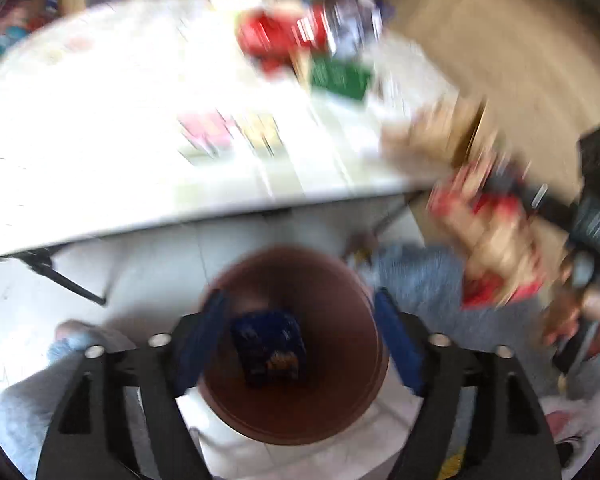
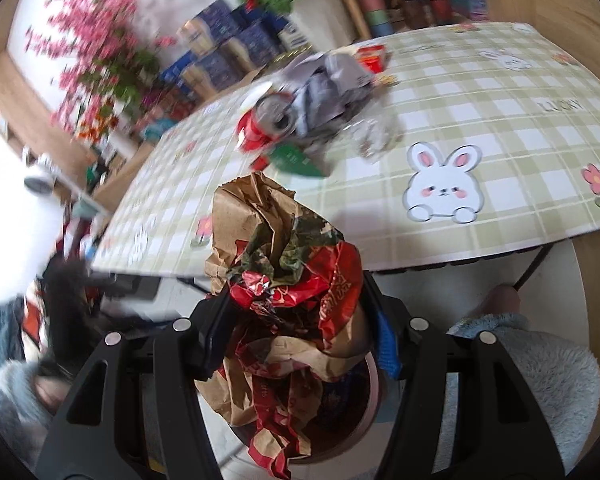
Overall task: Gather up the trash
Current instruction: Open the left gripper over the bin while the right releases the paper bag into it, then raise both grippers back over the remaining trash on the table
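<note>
Left wrist view: left gripper [image 1: 300, 344] jaws apart, empty, over brown bin [image 1: 340, 420]; dark blue packet [image 1: 270, 350] lies inside. Right wrist view: right gripper [image 2: 296, 332] clamps crumpled paper bag [image 2: 284, 280] above bin, off table's near edge [image 2: 500, 246]; drop step; release next; red can [image 2: 260, 128] remains mid-table.

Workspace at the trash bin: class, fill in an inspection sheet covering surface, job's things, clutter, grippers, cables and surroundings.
Surface: checked bunny tablecloth on the table.
Job's things: brown bin on the floor, a dark blue packet inside; crumpled brown-and-red paper bag.
Clutter: red can, grey wrapper, green packet on the table.
Grippers: left hand-held gripper open above the bin; right hand-held gripper shut on the paper bag.
Cables: nothing seen.
Surroundings: pink flowers, stacked boxes.
</note>
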The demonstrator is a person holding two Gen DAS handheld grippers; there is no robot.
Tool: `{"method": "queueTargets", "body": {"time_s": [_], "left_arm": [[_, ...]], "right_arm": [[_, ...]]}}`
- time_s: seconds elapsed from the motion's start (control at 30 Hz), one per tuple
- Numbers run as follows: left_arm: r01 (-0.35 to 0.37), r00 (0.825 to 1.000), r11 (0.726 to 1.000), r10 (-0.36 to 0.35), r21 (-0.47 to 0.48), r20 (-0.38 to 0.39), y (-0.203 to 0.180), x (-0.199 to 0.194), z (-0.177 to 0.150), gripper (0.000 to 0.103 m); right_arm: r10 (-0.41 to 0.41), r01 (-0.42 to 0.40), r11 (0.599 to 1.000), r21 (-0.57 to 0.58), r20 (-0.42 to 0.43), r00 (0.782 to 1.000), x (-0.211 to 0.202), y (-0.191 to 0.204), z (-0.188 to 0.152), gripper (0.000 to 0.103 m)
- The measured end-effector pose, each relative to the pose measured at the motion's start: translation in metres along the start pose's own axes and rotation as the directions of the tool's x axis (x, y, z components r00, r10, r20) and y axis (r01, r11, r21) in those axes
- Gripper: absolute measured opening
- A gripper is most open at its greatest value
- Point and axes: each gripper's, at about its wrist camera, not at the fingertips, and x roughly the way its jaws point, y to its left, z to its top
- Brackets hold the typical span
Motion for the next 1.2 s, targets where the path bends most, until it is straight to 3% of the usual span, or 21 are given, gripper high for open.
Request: {"method": "queueTargets", "body": {"time_s": [0.07, 0.2, 0.43, 0.63, 0.83, 0.9, 1.0, 1.13, 1.2], "left_arm": [[-0.007, 0.997, 0.998, 0.012, -0.06, 0.078, 0.009, -0.025, 0.002, 0.091], [-0.024, 0.976, 0.985, 0.06, -0.17, 0.21, 0.026, -0.066, -0.001, 0.096], [-0.141, 0.928, 0.969, 0.201, -0.203, 0.315, 0.042, -0.1, -0.002, 0.097], [-0.159, 0.909, 0.955, 0.241, -0.252, 0.34, 0.053, -0.108, -0.004, 0.097], [-0.171, 0.902, 0.947, 0.261, -0.27, 0.343, 0.053, -0.109, -0.009, 0.097], [-0.184, 0.896, 0.946, 0.273, -0.267, 0.349, 0.051, -0.108, -0.008, 0.097], [-0.181, 0.902, 0.949, 0.266, -0.26, 0.341, 0.048, -0.105, -0.007, 0.097], [-0.194, 0.904, 0.952, 0.268, -0.238, 0.332, 0.043, -0.101, -0.008, 0.097], [-0.206, 0.903, 0.952, 0.273, -0.225, 0.33, 0.04, -0.099, -0.009, 0.097]], "right_arm": [[0.0, -0.001, 1.0, -0.026, -0.031, 1.0, 0.007, 0.008, -0.004, 0.06], [0.012, -0.021, 0.998, -0.067, -0.132, 0.991, 0.035, 0.022, -0.017, 0.06], [-0.039, -0.012, 0.981, -0.192, -0.258, 0.965, 0.088, 0.048, -0.03, 0.06], [-0.075, -0.012, 0.969, -0.245, -0.339, 0.938, 0.131, 0.058, -0.045, 0.06], [-0.066, 0.0, 0.986, -0.169, -0.388, 0.919, 0.138, 0.046, -0.061, 0.064], [-0.058, 0.003, 0.99, -0.14, -0.388, 0.92, 0.137, 0.04, -0.061, 0.067], [-0.033, -0.003, 0.995, -0.095, -0.375, 0.926, 0.134, 0.034, -0.059, 0.071], [-0.026, -0.001, 0.997, -0.08, -0.342, 0.939, 0.129, 0.033, -0.054, 0.091], [-0.021, -0.002, 0.997, -0.073, -0.312, 0.95, 0.122, 0.034, -0.049, 0.095]]}}
